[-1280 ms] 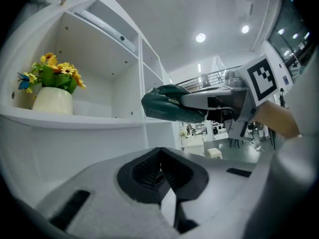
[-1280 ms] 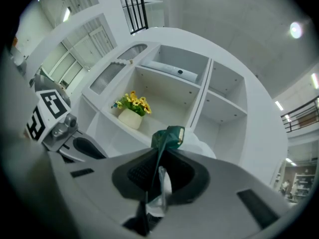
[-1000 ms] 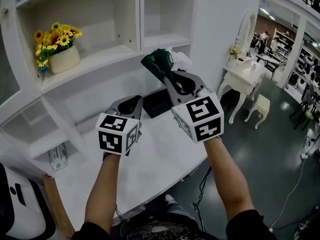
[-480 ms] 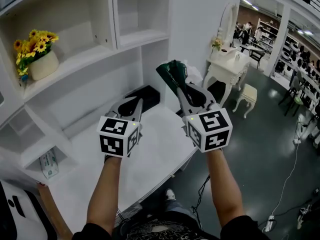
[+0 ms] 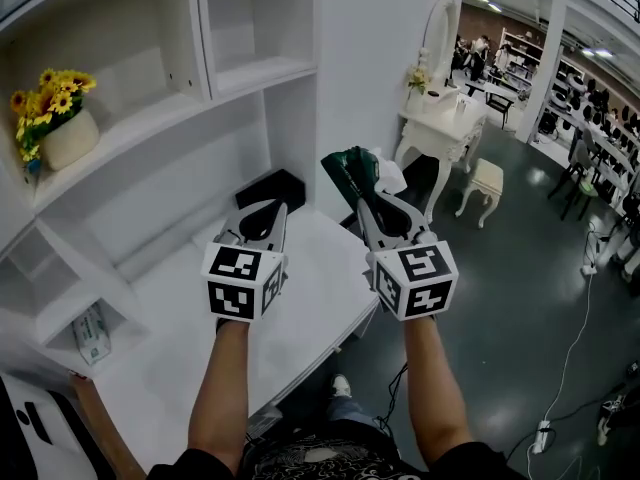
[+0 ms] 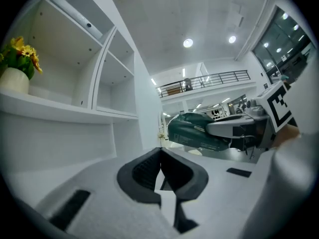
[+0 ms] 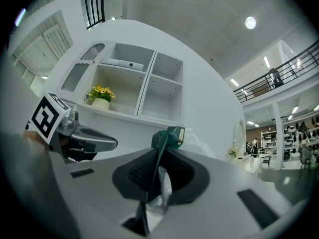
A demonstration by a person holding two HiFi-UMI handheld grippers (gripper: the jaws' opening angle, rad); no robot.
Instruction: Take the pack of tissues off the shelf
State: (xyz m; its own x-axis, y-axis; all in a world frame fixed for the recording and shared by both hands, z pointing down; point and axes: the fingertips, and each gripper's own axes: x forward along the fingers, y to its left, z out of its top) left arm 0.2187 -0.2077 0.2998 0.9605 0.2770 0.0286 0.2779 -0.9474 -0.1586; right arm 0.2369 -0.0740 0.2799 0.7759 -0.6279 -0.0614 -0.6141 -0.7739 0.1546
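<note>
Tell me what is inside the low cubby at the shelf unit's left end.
One small white-and-green pack, at the opening. The rest of the cubby is covered by the board above it.

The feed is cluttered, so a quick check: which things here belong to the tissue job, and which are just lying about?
Job:
green pack of tissues, clamped in the right tool
left tool, shut and empty
white shelf unit

Lying about:
sunflower pot
black box
small carton
dressing table
stool
</note>
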